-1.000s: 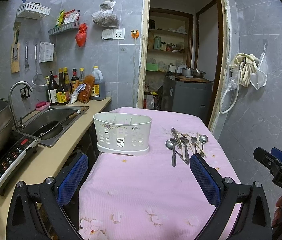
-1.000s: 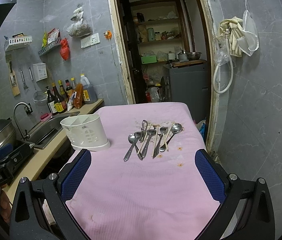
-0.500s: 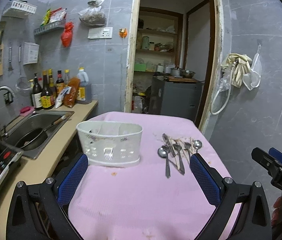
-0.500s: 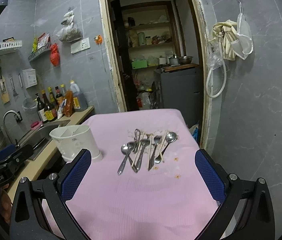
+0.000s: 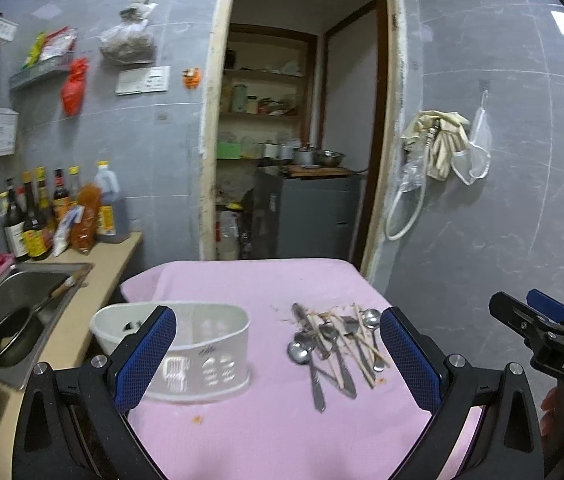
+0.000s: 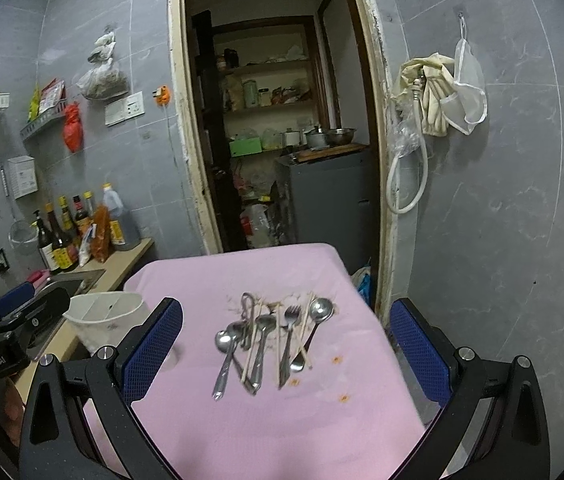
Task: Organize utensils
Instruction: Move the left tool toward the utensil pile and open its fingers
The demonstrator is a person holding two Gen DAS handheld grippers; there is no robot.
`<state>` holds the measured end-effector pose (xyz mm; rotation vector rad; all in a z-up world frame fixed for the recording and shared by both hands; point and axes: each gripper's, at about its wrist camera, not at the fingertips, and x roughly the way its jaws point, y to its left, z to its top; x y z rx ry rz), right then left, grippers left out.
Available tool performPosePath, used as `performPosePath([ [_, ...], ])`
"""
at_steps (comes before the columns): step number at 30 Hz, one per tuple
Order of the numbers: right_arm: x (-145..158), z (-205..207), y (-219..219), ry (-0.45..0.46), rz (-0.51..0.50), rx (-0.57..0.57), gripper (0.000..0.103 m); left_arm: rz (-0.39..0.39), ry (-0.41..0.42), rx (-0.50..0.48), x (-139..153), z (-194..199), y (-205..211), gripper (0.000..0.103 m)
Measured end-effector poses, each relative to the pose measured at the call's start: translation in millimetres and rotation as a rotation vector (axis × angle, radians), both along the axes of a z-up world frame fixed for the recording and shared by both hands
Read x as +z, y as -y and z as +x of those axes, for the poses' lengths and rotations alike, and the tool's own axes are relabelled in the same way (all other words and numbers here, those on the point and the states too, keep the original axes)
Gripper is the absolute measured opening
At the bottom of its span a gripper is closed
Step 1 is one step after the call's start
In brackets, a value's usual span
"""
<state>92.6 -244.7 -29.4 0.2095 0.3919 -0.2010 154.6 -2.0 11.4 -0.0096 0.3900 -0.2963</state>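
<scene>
A pile of metal spoons, a fork and wooden chopsticks [image 5: 336,346] [image 6: 270,338] lies on the pink tablecloth [image 5: 266,420] [image 6: 282,420]. To its left stands a white perforated utensil caddy [image 5: 198,354] [image 6: 102,316], upright, divided inside. My left gripper [image 5: 278,356] is open and hovers short of the caddy and the pile, holding nothing. Centred in front of the utensil pile, my right gripper [image 6: 286,348] is open too and holds nothing. Each gripper's body shows at the edge of the other's view.
A steel sink [image 5: 14,320] with a pan in it and a counter with sauce bottles [image 5: 42,220] lie left of the table. A doorway [image 5: 294,140] to a pantry opens behind the table. The grey tiled wall [image 6: 502,200] with a hose and hung cloths runs along the right.
Both grippers have swung rightward and tilted up. In the left view the caddy and sink slid left and lower; in the right view the utensils sit more centred. The jaws stayed open.
</scene>
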Motion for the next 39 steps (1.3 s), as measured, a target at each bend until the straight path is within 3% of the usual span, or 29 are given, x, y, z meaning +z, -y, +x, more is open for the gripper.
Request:
performPosePath([
  [10, -5.9, 51.6, 34.9, -0.025, -0.027, 0.044, 0.102, -0.031, -0.006, -0.042, -2.3, 51.5, 36.4, 0.103],
  [16, -22.5, 98.5, 63.4, -0.052, 0.009, 0.117, 0.102, -0.033, -0.045, -0.036, -13.1, 86.4, 65.5, 0.103],
  [20, -44.5, 133.2, 85.4, -0.099, 0.086, 0.152, 0.101, -0.037, -0.081, -0.043, -27.2, 111.8, 84.0, 0.102],
  [28, -104.3, 182.9, 102.7, -0.242, 0.169, 0.212, 0.075, -0.037, -0.219, -0.022, -71.9, 155.9, 112.6, 0.091],
  [39, -169.8, 244.4, 104.0, -0.392, 0.244, 0.317, 0.055, -0.022, -0.437, 0.059, -138.3, 229.3, 122.8, 0.072],
])
